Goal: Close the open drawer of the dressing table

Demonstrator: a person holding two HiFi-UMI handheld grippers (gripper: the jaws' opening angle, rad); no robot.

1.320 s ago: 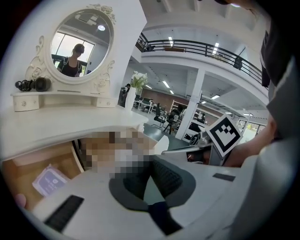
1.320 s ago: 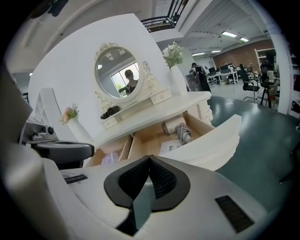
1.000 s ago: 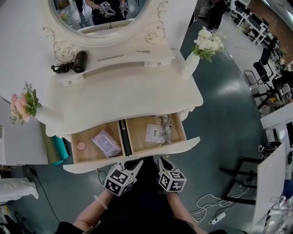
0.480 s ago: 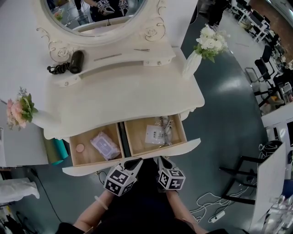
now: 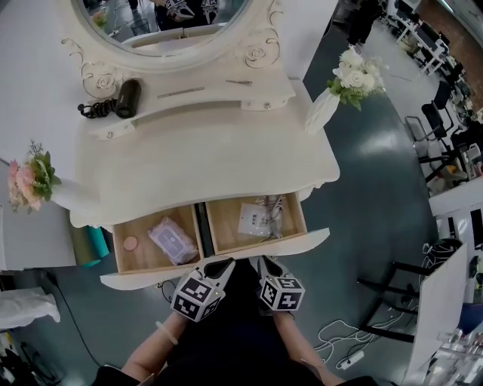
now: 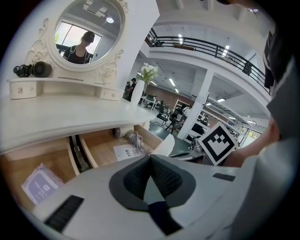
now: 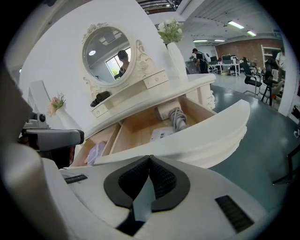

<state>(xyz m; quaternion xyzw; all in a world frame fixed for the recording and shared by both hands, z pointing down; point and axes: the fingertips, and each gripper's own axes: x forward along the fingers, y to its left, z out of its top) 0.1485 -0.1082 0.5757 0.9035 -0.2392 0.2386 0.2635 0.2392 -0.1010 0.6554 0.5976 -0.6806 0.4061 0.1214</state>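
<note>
The cream dressing table (image 5: pixel 204 162) has its wide drawer (image 5: pixel 219 260) pulled out, with two wooden compartments. The left one holds a lilac packet (image 5: pixel 172 240) and a small pink disc (image 5: pixel 130 243); the right one holds a white leaflet (image 5: pixel 255 220) and a coiled cable (image 5: pixel 274 209). My left gripper (image 5: pixel 225 265) and right gripper (image 5: pixel 267 264) are both shut, side by side, tips at the drawer's front panel. The drawer front (image 7: pixel 197 136) fills the right gripper view just beyond my right gripper (image 7: pixel 150 157). My left gripper (image 6: pixel 150 155) points over the drawer.
An oval mirror (image 5: pixel 162 19) tops the table, with a black hair dryer (image 5: pixel 121 99) on its shelf. A white flower vase (image 5: pixel 332 94) stands at the right corner, pink flowers (image 5: pixel 30 177) at the left. Cables (image 5: pixel 347 339) and a black frame (image 5: pixel 400 290) lie on the floor to the right.
The drawer has slid slightly inward under the tabletop, and both grippers stay shut at its front panel.
</note>
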